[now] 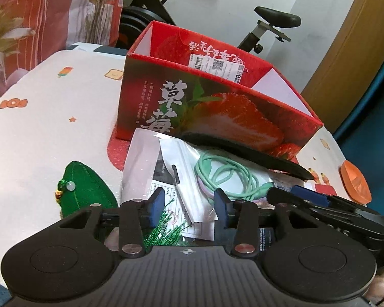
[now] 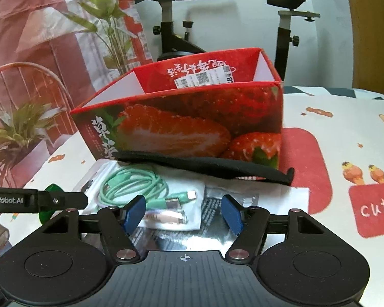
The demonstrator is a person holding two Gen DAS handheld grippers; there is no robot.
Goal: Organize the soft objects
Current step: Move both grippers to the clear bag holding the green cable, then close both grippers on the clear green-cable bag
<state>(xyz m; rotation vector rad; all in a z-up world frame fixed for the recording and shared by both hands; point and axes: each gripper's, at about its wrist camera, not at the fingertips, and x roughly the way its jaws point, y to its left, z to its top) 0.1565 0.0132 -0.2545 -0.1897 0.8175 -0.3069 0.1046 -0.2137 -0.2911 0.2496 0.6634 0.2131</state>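
Note:
A red strawberry-print box [image 1: 217,107] [image 2: 181,122] stands open on the table. A flat black soft pad [image 1: 245,153] [image 2: 204,166] leans against its front, over a pile of clear bags. One bag holds a coiled mint-green cable [image 1: 225,174] [image 2: 133,181]. My left gripper [image 1: 189,204] hangs open over the pile, with a white-striped clear bag [image 1: 189,179] lying between its blue pads [image 1: 156,203]; no pad presses on it. My right gripper [image 2: 183,213] stands open above the cable bag and a silvery packet [image 2: 217,204]. A green felt leaf [image 1: 87,192] lies left of the pile.
The table carries a white cartoon-print cloth [image 1: 51,128] [image 2: 345,133]. An orange piece [image 1: 355,181] lies at its right edge. Green tinsel [image 1: 163,227] shows under the left gripper. An exercise bike [image 2: 171,25] and a potted plant [image 2: 20,130] stand behind the table.

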